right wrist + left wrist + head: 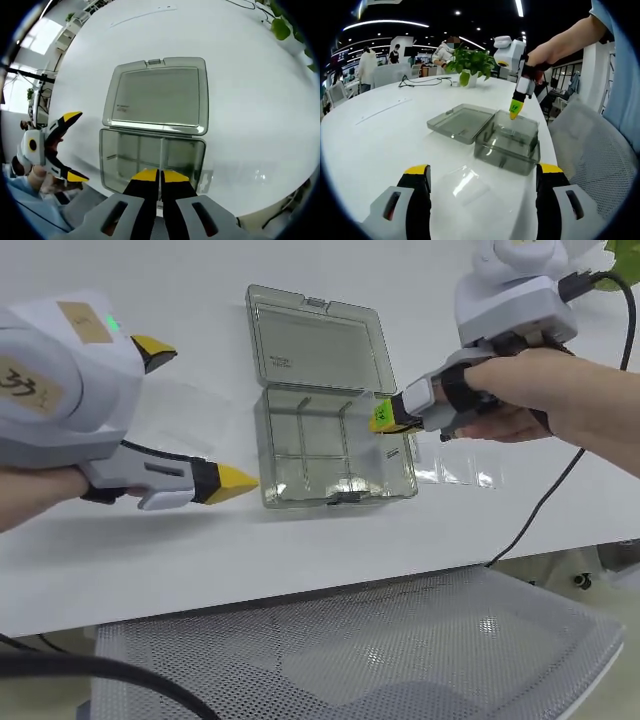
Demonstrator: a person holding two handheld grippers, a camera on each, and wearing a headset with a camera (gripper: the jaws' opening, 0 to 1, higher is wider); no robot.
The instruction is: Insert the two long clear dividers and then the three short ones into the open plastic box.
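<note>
The open plastic box (300, 495) sits in the middle of the white table (150, 570). Its lid (318, 340) is flipped flat toward the top of the frame. You can already see some clear dividers (322, 452) standing inside it, crossing in a grid.

In the head view the right gripper (385, 420) comes in from the right, with its yellow tips right at the box's right-hand rim. In the right gripper view its fingers (146, 176) are pressed together, with just a hairline between them, low in the frame over the near edge of the box (120, 150). A divider (161, 152) runs straight up from the tips. I honestly can't tell if they're pinching that clear piece or just sitting over it. The lid (157, 95) lies flat above.

The left gripper (195, 415) is at the left of the head view, beside the box but not touching it, and its fingers are spread wide with nothing in them. In the left gripper view a loose clear sheet (465, 185) lies on the table between its two fingers (417, 175). The box (502, 157) is just past the sheet, and the right gripper (515, 107) points down at the box's far side.

A few more clear pieces (455, 477) lie flat on the table just right of the box. A mesh chair (400, 640) fills the bottom of the head view.
</note>
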